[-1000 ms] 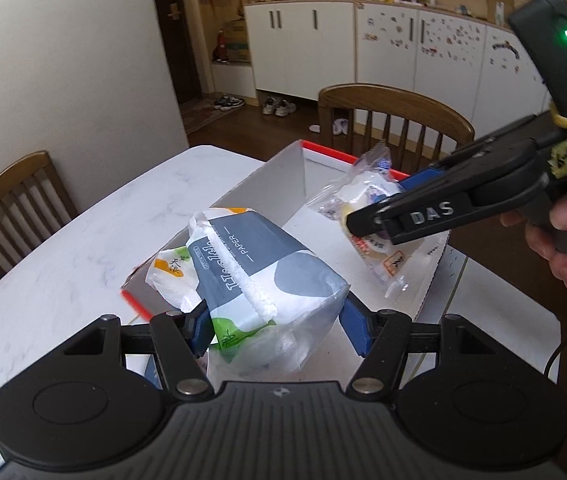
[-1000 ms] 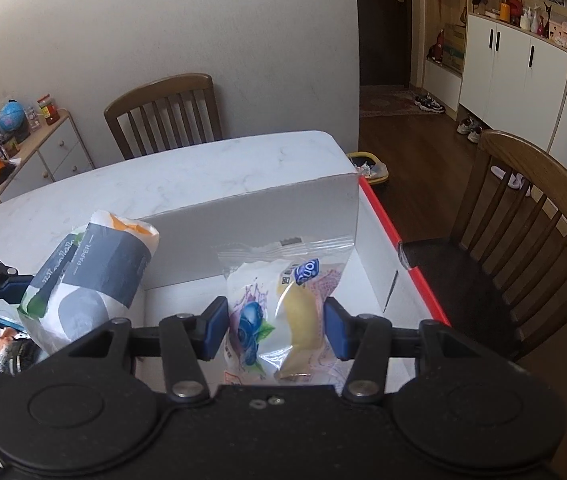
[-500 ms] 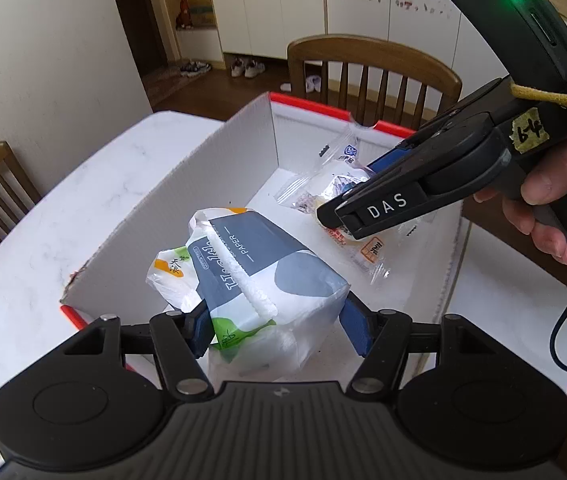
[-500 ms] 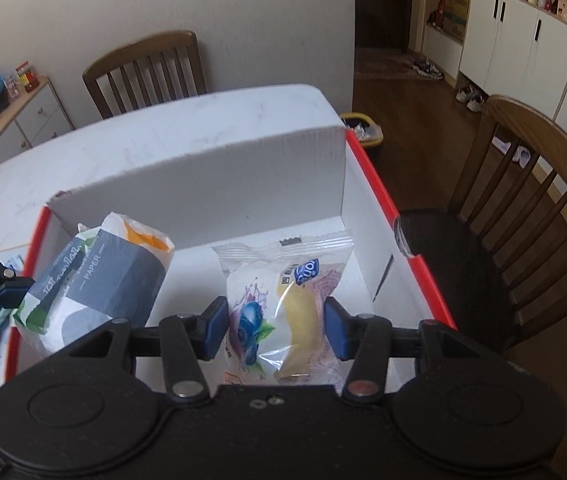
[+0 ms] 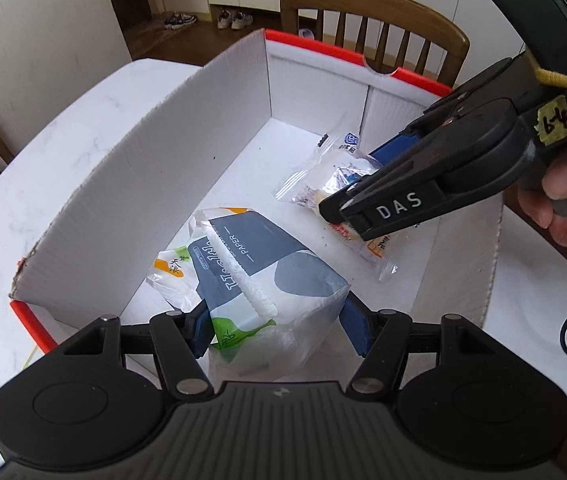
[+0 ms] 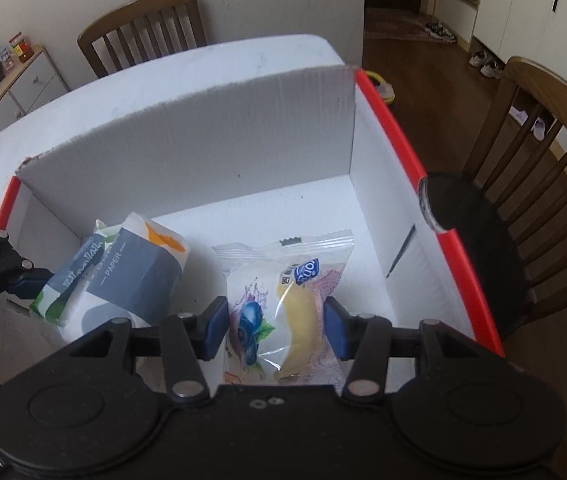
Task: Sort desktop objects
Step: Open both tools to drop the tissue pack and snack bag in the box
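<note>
My left gripper [image 5: 277, 330] is shut on a grey, white and green pack of paper tissues [image 5: 259, 276] and holds it inside the white box with red rims [image 5: 155, 168]. My right gripper [image 6: 277, 326] is shut on a clear bread packet with a blueberry print [image 6: 283, 308] and holds it inside the same box [image 6: 187, 152]. The right gripper [image 5: 367, 184] and its packet [image 5: 323, 176] show in the left wrist view, to the right of the tissue pack. The tissue pack [image 6: 123, 276] shows at the left in the right wrist view.
The box stands on a white marble table [image 5: 63, 132]. Wooden chairs stand beyond the box [image 5: 371, 20], at the table's far side [image 6: 143, 28] and to the right [image 6: 543, 152]. A low cabinet with toys [image 6: 7, 76] is at the far left.
Both grippers have moved forward and down with their packs, from above the box rim to inside the box. Both stay shut.
</note>
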### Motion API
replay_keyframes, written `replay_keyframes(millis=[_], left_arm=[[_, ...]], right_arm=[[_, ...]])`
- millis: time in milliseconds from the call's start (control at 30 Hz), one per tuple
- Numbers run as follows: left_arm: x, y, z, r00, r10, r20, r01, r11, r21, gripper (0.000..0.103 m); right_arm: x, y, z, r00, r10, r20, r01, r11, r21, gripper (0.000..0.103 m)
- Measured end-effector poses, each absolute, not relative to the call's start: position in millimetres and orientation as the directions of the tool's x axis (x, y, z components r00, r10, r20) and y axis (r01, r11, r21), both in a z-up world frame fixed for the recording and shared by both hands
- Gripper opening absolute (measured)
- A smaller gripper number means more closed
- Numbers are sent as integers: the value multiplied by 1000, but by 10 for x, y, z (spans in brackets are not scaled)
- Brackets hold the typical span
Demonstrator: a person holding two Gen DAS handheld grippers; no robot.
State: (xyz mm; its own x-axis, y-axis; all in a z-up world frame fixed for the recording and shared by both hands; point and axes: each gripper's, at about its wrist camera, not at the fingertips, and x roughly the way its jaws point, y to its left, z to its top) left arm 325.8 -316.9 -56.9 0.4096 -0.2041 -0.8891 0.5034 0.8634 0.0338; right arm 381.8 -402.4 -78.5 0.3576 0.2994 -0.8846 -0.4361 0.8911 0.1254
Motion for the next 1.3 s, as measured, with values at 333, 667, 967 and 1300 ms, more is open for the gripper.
replay_keyframes(millis=[333,667,967,1300], left_arm=[[3389,-3158,-754,344,-180,-922,498,867,17,63],[3484,-3200,-818,317,-184,-930,497,868,-3,63],[3445,-3239,-801,311,-169,-935,505,863,12,75],[3391,-3160,-705,338,-179,-924,457,889,-5,83]], right_arm=[[3882,-3967,-893,300,287,-910,-455,881,128,50],[3925,-3945,-906,280,285,-917,-472,872,127,52],[3911,-3960,-863,297,290,-910,-478,870,121,68],[3855,-3992,-754,319,309,-896,-485,865,126,74]])
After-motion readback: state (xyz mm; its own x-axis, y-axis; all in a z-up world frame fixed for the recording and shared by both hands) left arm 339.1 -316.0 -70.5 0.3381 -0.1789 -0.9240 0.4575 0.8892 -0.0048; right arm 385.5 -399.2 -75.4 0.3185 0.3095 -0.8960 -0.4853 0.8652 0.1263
